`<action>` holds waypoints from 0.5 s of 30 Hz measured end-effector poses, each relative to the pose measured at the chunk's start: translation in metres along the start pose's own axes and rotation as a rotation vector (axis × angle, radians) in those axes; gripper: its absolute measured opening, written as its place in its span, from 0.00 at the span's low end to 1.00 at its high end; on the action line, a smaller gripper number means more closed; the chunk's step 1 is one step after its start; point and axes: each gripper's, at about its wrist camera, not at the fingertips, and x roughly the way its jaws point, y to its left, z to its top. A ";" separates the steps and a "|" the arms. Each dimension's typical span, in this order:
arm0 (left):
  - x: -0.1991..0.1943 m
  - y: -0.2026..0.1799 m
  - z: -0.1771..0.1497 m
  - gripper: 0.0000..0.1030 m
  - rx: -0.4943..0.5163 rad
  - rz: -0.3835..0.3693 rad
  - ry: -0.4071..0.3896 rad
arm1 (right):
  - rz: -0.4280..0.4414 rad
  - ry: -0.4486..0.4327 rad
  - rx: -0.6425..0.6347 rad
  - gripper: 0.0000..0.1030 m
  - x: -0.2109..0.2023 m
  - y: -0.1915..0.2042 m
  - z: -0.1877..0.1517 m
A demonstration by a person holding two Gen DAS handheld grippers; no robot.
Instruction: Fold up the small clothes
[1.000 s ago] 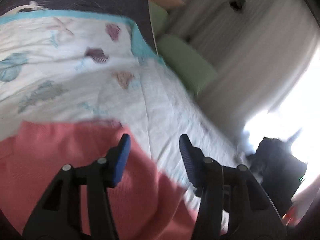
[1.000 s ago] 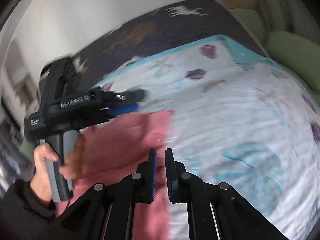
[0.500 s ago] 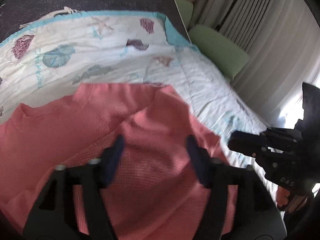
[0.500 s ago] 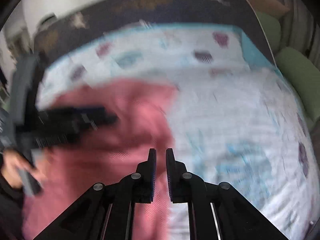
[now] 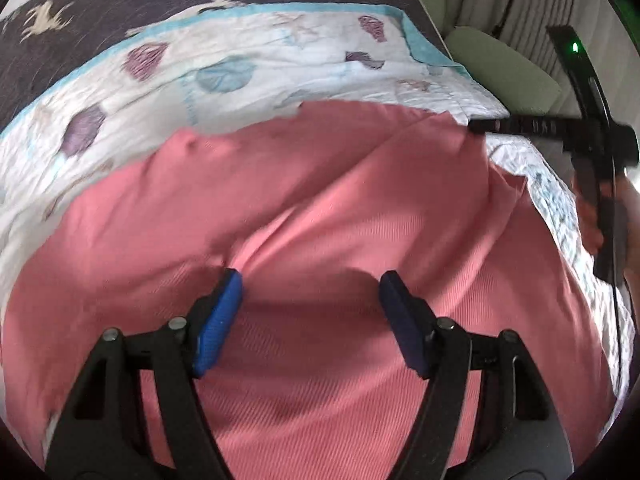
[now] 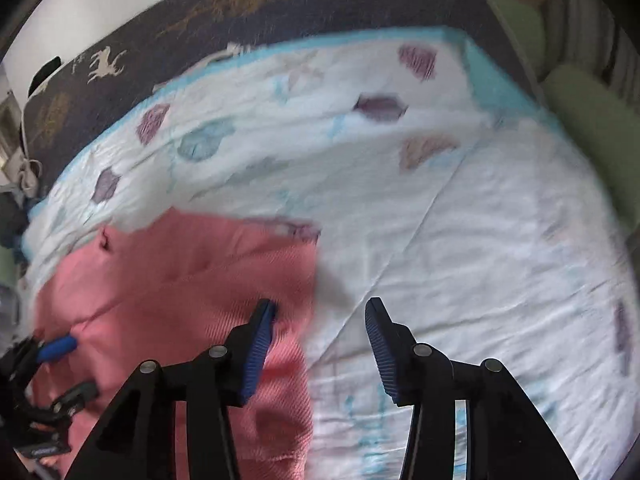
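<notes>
A salmon-pink knit garment point(image 5: 320, 208) lies spread on a white sea-shell quilt point(image 5: 248, 64). My left gripper point(image 5: 310, 284) is open and empty, hovering low over the garment's middle. In the right wrist view the garment point(image 6: 192, 280) lies at the lower left. My right gripper point(image 6: 320, 312) is open and empty over the garment's right edge, one pad above pink cloth, the other above the quilt point(image 6: 460, 220). The right gripper also shows in the left wrist view point(image 5: 552, 128) at the garment's far right corner. The left gripper shows in the right wrist view point(image 6: 56, 348) at the left edge.
A dark blanket with deer figures point(image 6: 240, 4) runs along the far side of the quilt. Green cushions point(image 5: 504, 68) and a pale curtain lie to the right. White cables point(image 6: 26, 172) hang at the far left.
My right gripper has opened from shut. My left gripper has swung from the bed's right side to over the pink garment, staying open.
</notes>
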 end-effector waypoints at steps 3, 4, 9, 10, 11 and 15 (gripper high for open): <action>-0.012 0.012 -0.016 0.70 -0.045 0.054 0.013 | 0.062 -0.038 0.018 0.47 -0.006 0.010 0.005; -0.015 0.019 -0.023 0.70 -0.065 0.065 0.012 | 0.091 -0.023 0.007 0.47 0.001 0.017 0.008; -0.036 0.045 -0.042 0.70 -0.165 0.088 0.000 | -0.058 0.060 -0.143 0.49 0.020 0.042 -0.008; -0.042 0.049 -0.044 0.70 -0.183 0.053 -0.016 | -0.048 0.060 -0.116 0.49 0.012 0.039 -0.011; -0.047 0.054 -0.047 0.70 -0.194 0.039 -0.017 | -0.008 0.053 -0.086 0.49 0.001 0.037 -0.016; -0.051 0.078 -0.061 0.70 -0.263 0.017 0.032 | 0.010 0.031 -0.198 0.80 -0.020 0.054 -0.049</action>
